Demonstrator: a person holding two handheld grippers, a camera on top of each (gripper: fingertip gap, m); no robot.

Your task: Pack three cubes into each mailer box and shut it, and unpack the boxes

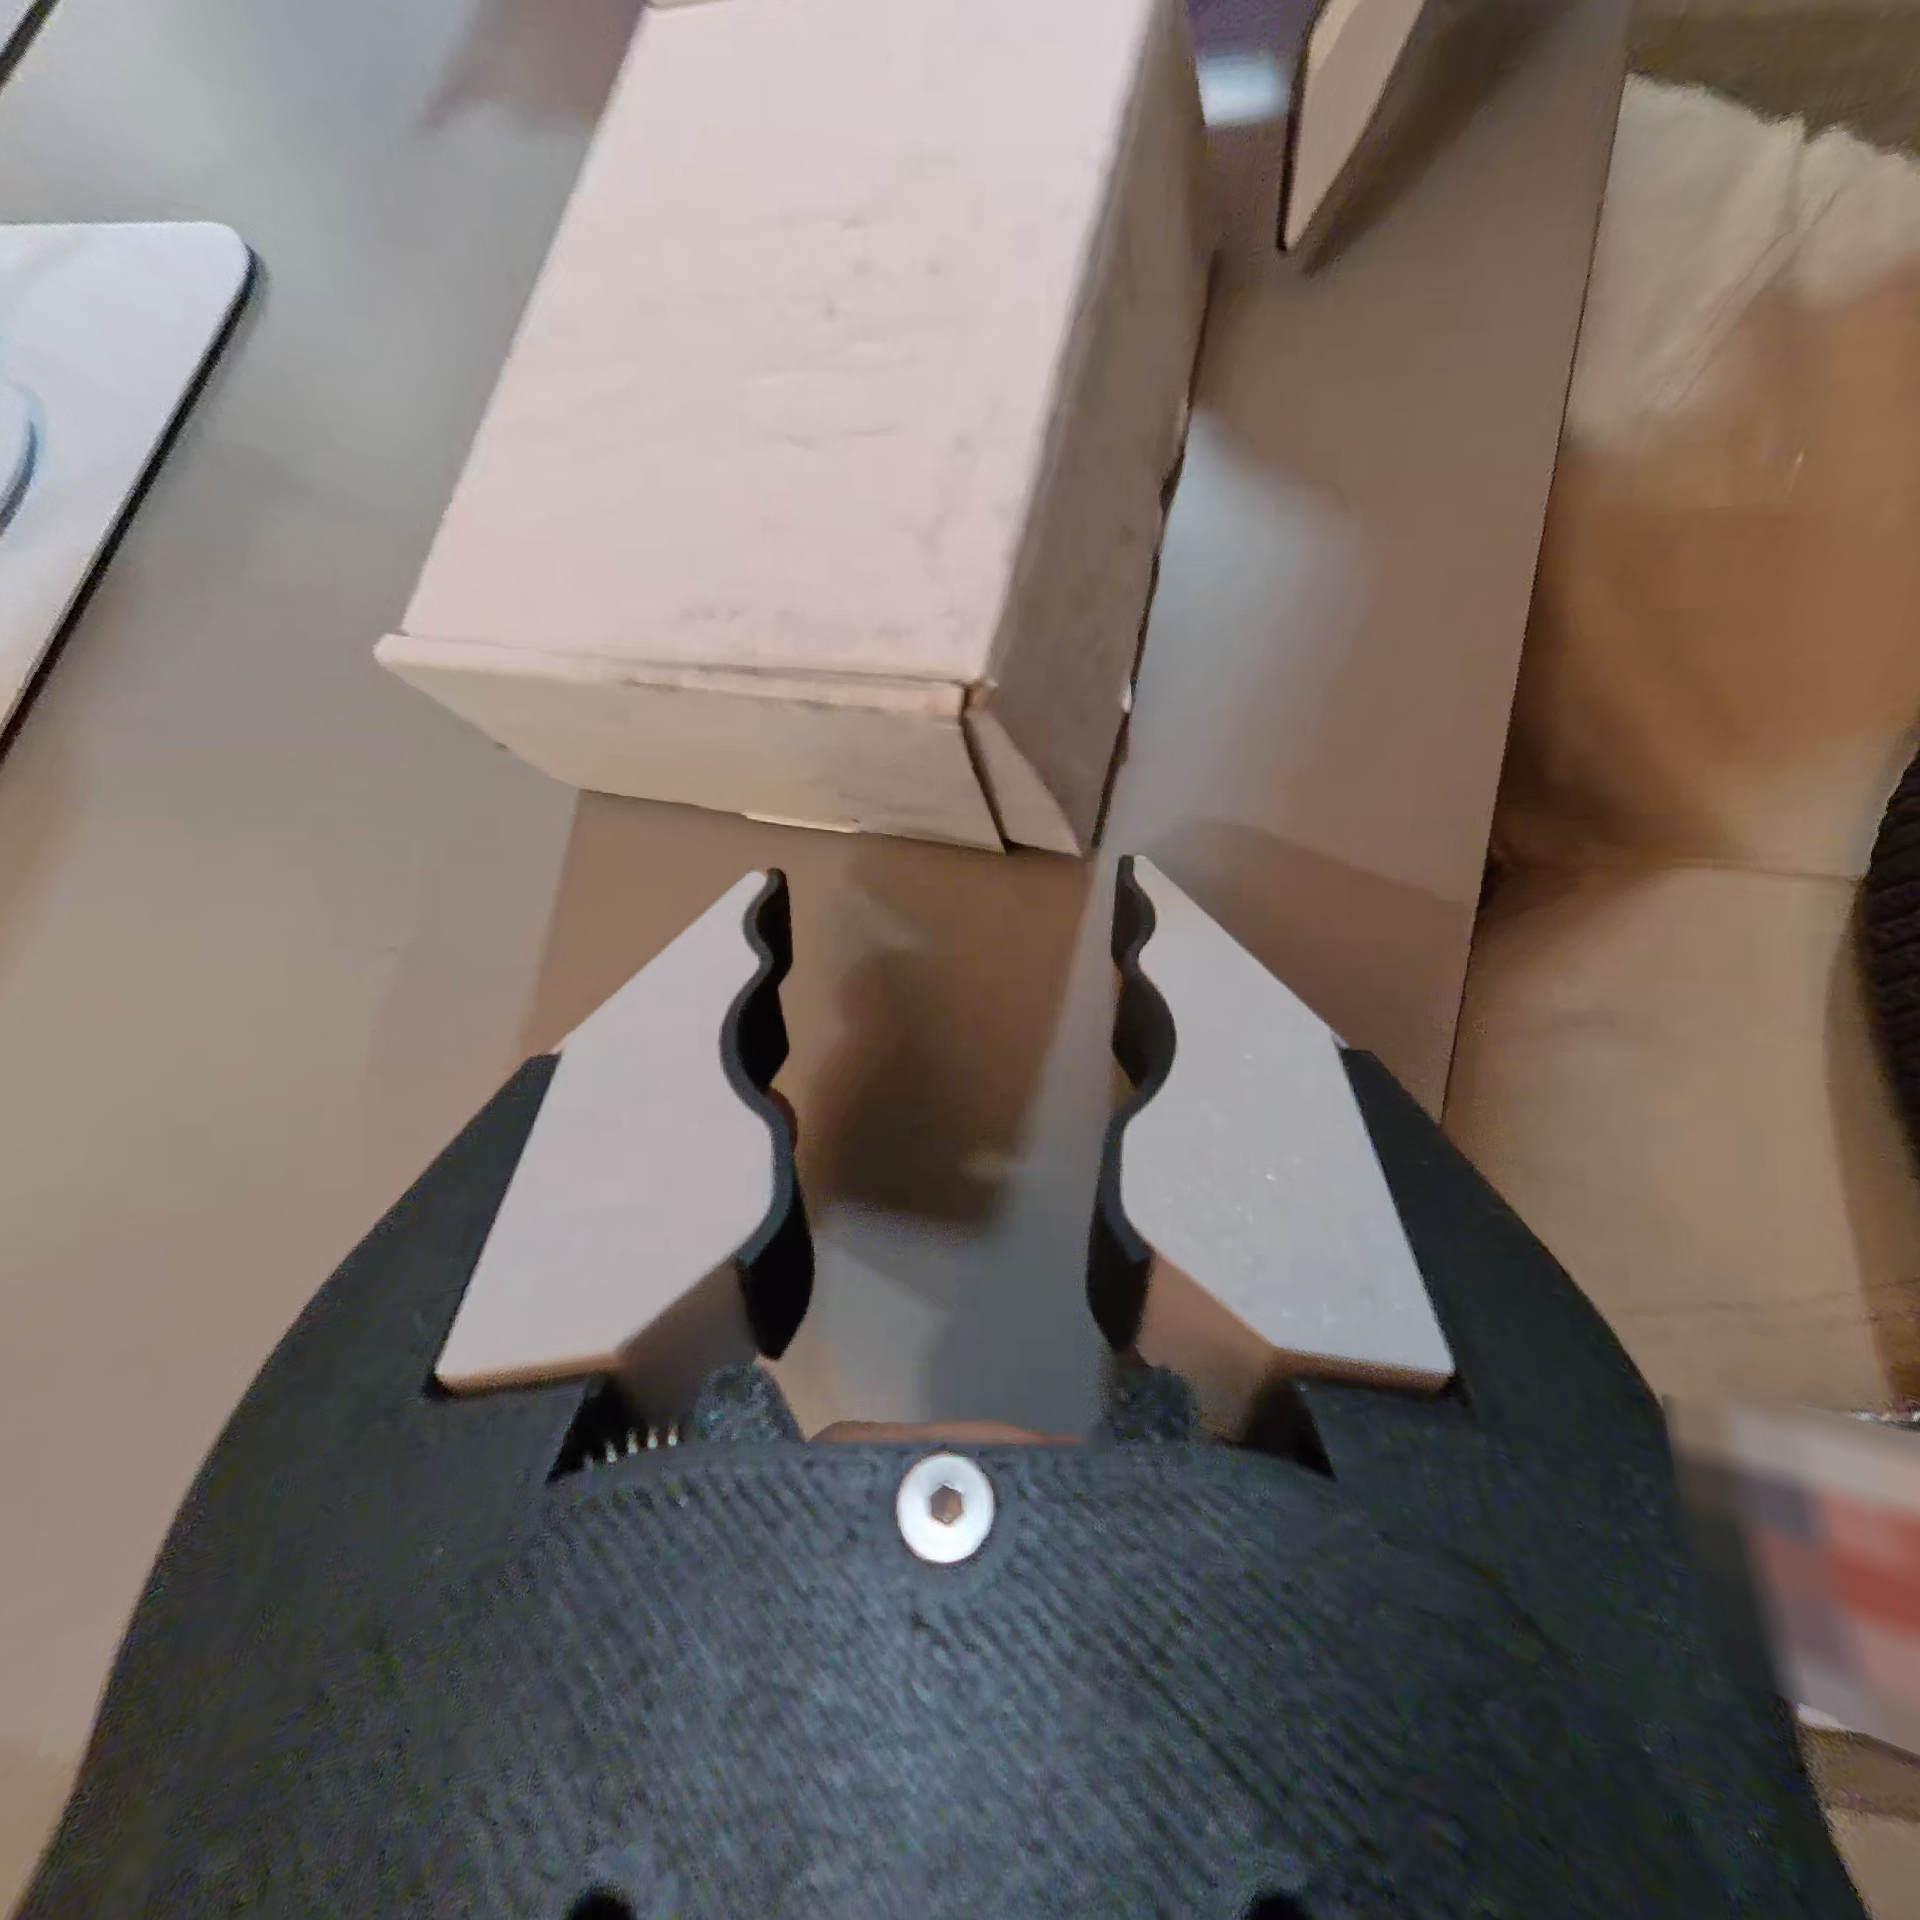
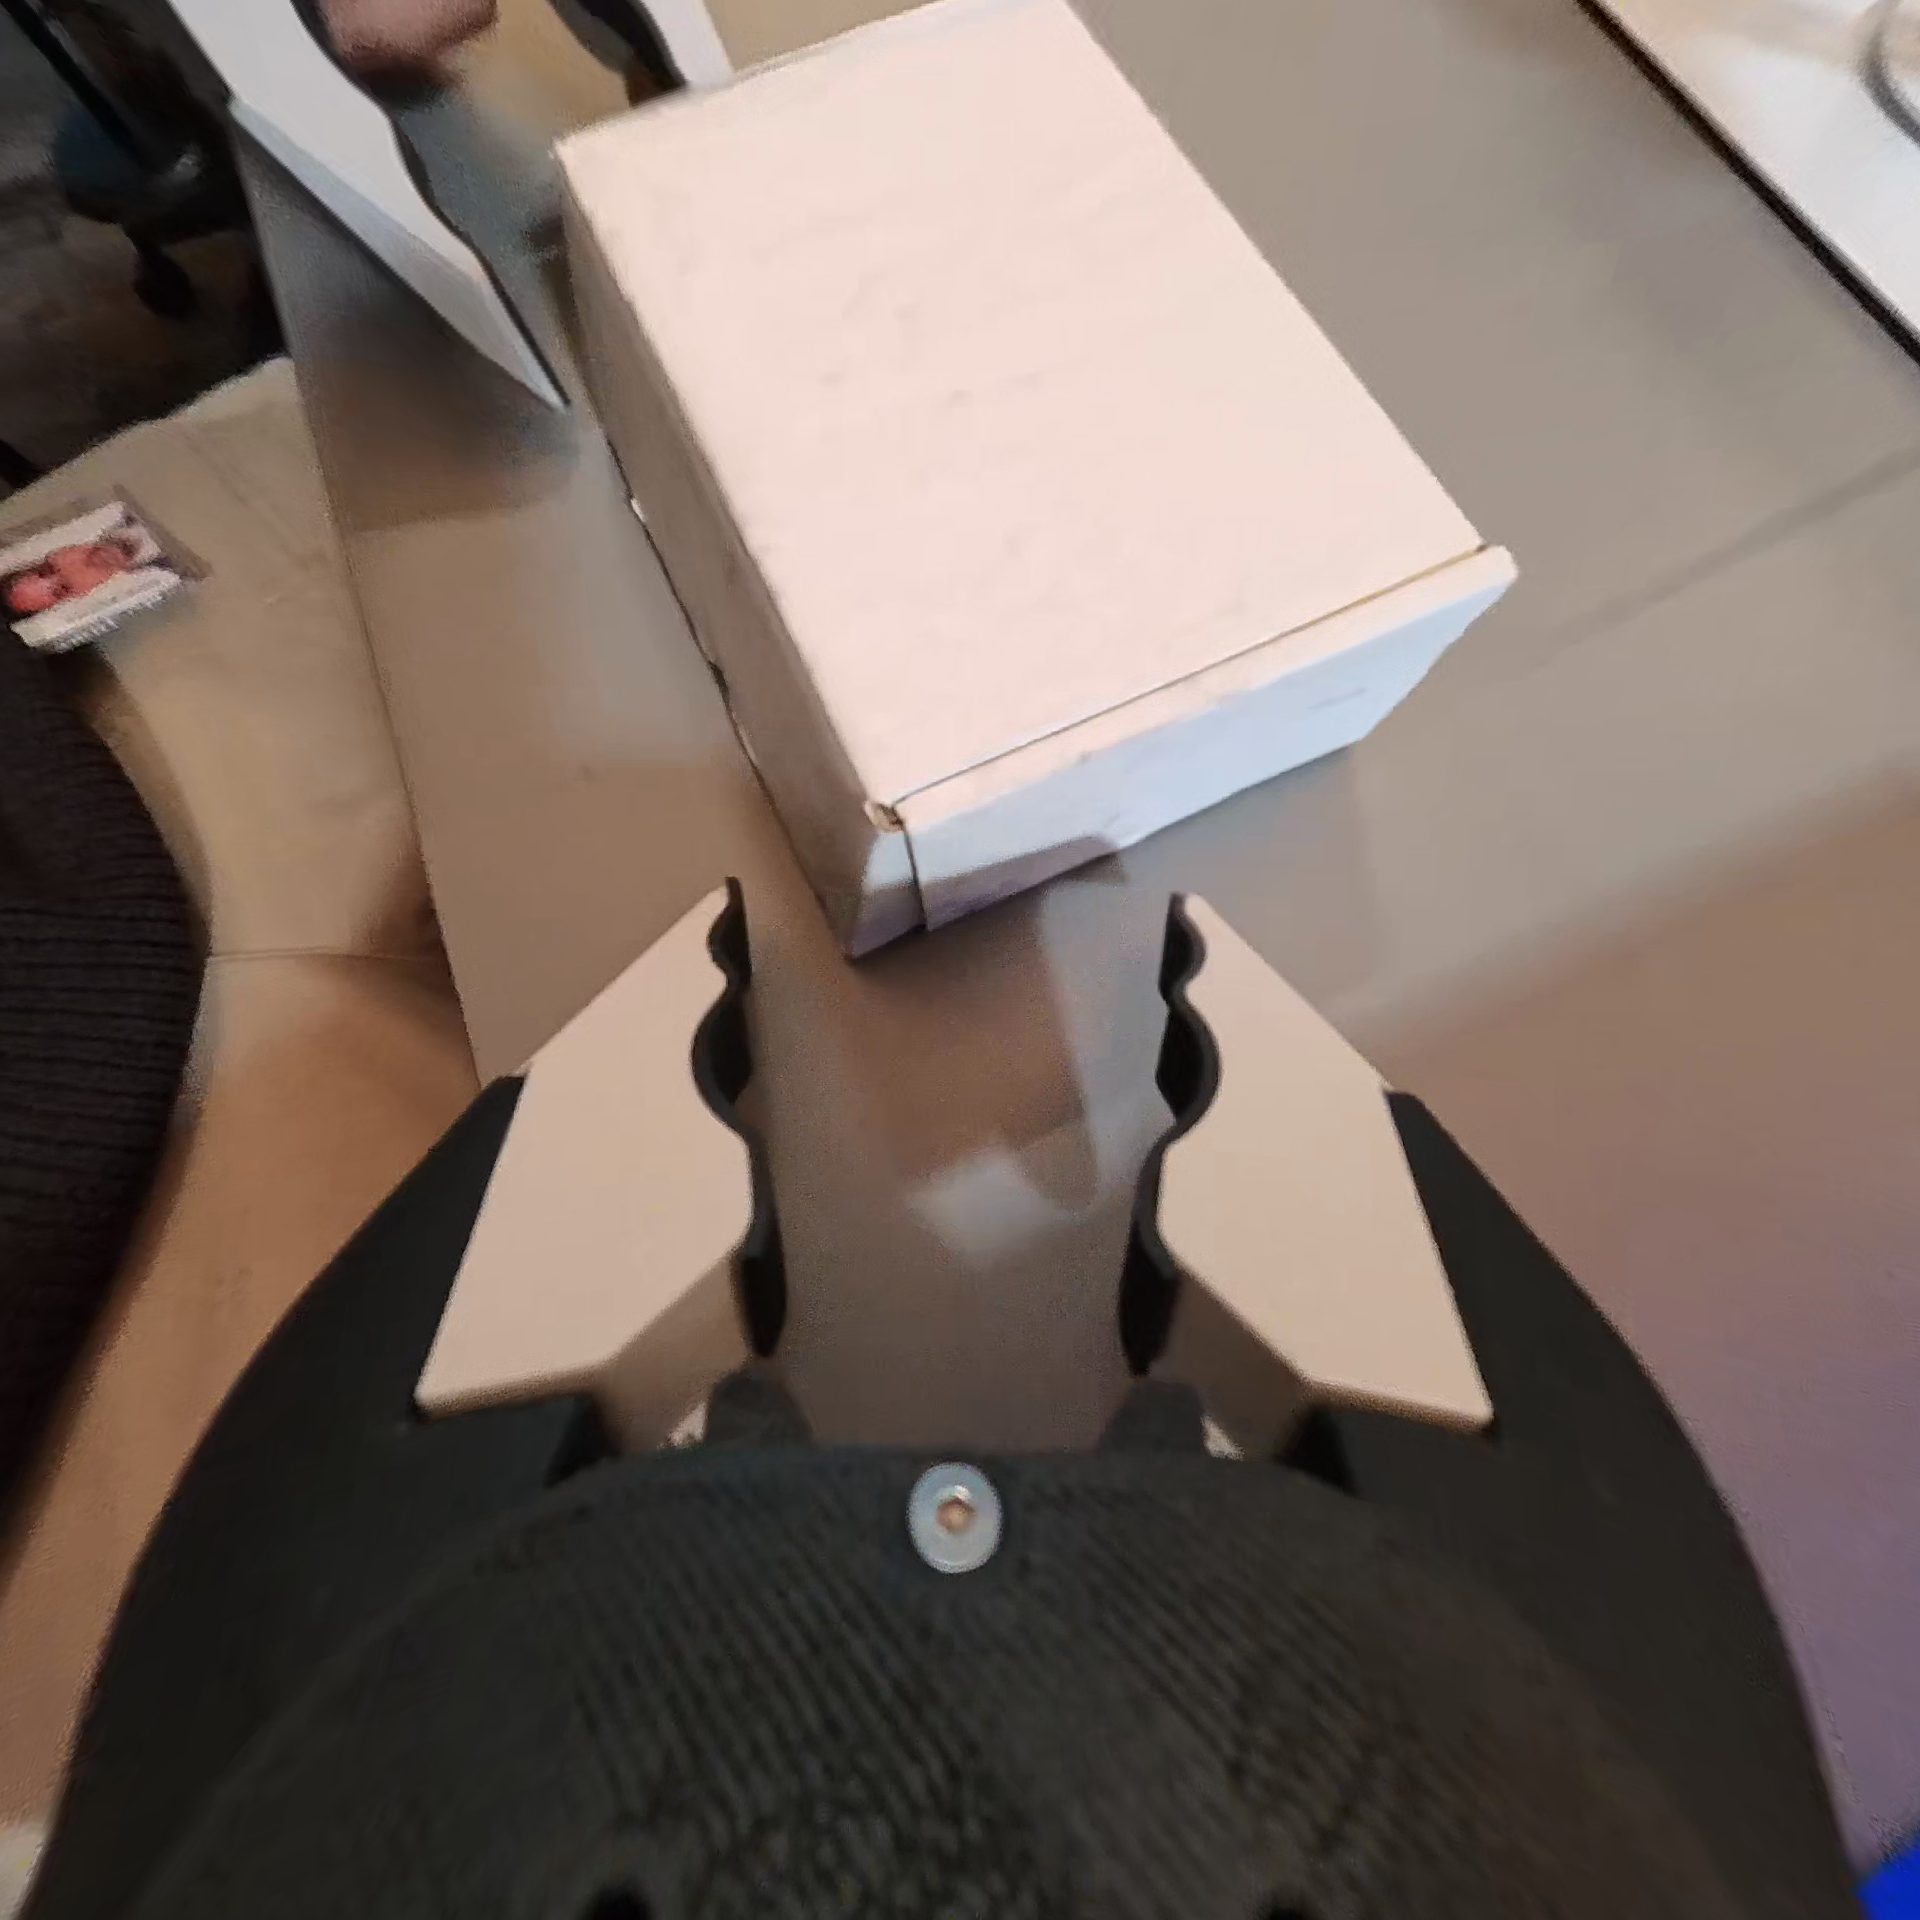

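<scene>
One white mailer box (image 1: 810,416) lies shut on the grey table (image 1: 260,935). In the left wrist view it sits just beyond my left gripper (image 1: 951,883), which is open and empty, its tips short of the box's near end. In the right wrist view the same box (image 2: 987,436) lies ahead and slightly right of my right gripper (image 2: 951,904), also open and empty, with tips close to the box's near corner. The left gripper's fingers (image 2: 457,208) show at the box's far left side. No cubes are in view.
A white board (image 1: 104,416) lies on the table to one side; it also shows in the right wrist view (image 2: 1818,135). The table edge runs beside the box, with tan floor (image 2: 291,727) below. A small red-and-white packet (image 2: 88,577) lies on the floor. Dark knit fabric (image 2: 62,987) is nearby. Across from one pair of fingers to the other is roughly 15 centimetres.
</scene>
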